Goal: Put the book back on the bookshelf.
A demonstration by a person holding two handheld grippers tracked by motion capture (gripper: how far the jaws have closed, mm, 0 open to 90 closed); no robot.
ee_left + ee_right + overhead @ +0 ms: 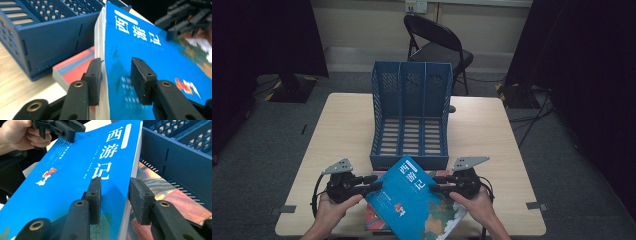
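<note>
Blue book [417, 200]: lower corner cut by frame bottom in high view. Red book [75, 65] mostly hidden beneath it. Small cover print unreadable. Forearms cut at bottom edge. Chair [437, 45] legs partly behind rack [410, 82].

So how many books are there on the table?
2 that I can see. The blue book is held up between both tools, tilted. The red book lies flat on the table under it, by the blue file rack. More could be hidden beneath.
</note>
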